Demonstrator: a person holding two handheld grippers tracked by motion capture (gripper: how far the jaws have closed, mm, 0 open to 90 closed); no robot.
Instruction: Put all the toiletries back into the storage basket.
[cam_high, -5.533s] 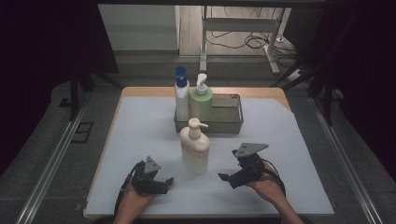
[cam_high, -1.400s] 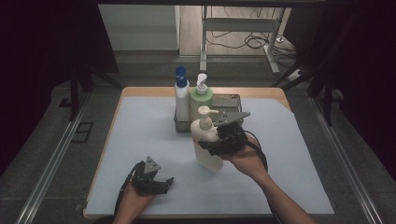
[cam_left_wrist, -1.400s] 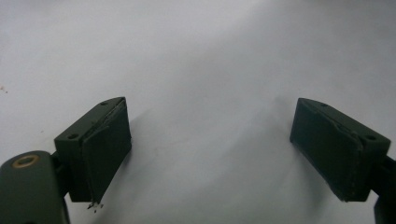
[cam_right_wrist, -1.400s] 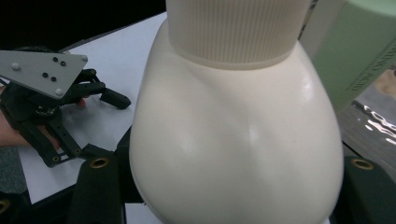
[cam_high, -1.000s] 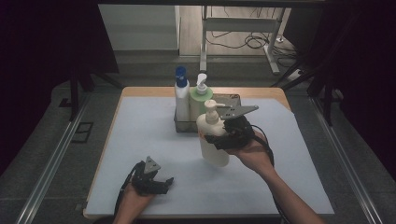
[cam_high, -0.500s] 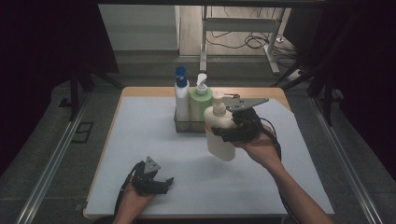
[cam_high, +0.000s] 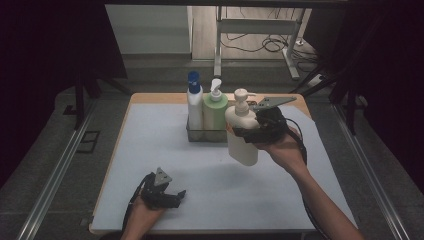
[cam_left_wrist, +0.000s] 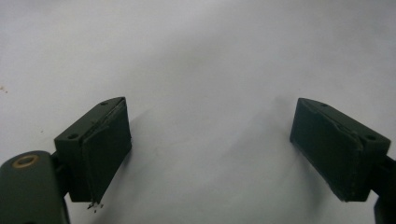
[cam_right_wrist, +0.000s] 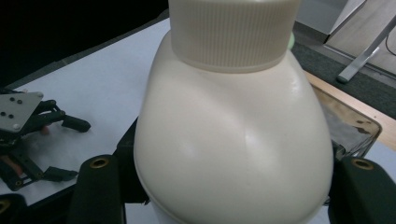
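A cream pump bottle (cam_high: 241, 131) hangs in the air just right of the metal tray (cam_high: 212, 134), tilted slightly. My right gripper (cam_high: 248, 134) is shut on its upper body; in the right gripper view the cream pump bottle (cam_right_wrist: 233, 135) sits between the two black jaws. A blue-capped white bottle (cam_high: 194, 102) and a green pump bottle (cam_high: 215, 107) stand in the tray's left part. My left gripper (cam_high: 172, 196) rests open on the white mat near the front edge; its black pads (cam_left_wrist: 105, 144) stand wide apart over the bare mat.
The white mat (cam_high: 160, 145) covers a wooden table (cam_high: 150, 97). The tray's clear right end (cam_right_wrist: 348, 126) lies behind the bottle. Metal rails (cam_high: 55, 170) run along both sides of the table, and a table frame (cam_high: 260, 30) stands on the floor beyond.
My right gripper closed on the cream bottle, lifted it off the mat's middle and carried it back and right toward the tray. The left gripper stayed put.
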